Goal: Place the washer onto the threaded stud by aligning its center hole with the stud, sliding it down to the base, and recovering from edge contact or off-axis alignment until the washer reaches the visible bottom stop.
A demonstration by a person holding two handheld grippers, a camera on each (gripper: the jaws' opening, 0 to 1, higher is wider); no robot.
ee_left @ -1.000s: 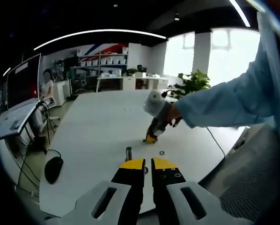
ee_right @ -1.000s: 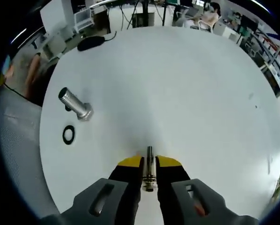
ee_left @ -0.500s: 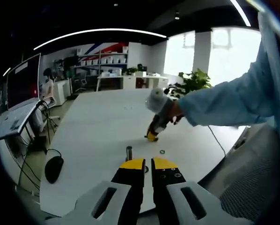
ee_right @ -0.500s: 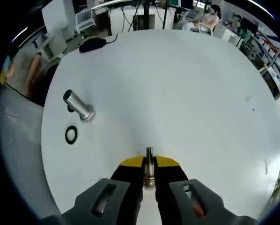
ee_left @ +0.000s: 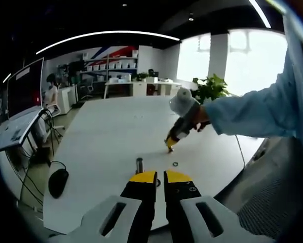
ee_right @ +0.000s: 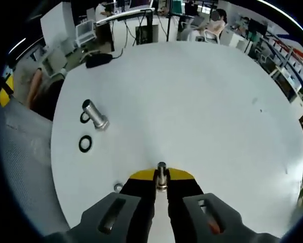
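No text, label, brand, number or sign can be read in either view. The far wall [ee_left: 108, 53] in the left gripper view carries red and blue diagonal stripes, but no letters can be made out on them. Left of that wall, the dark monitor screen [ee_left: 25, 88] shows nothing legible.
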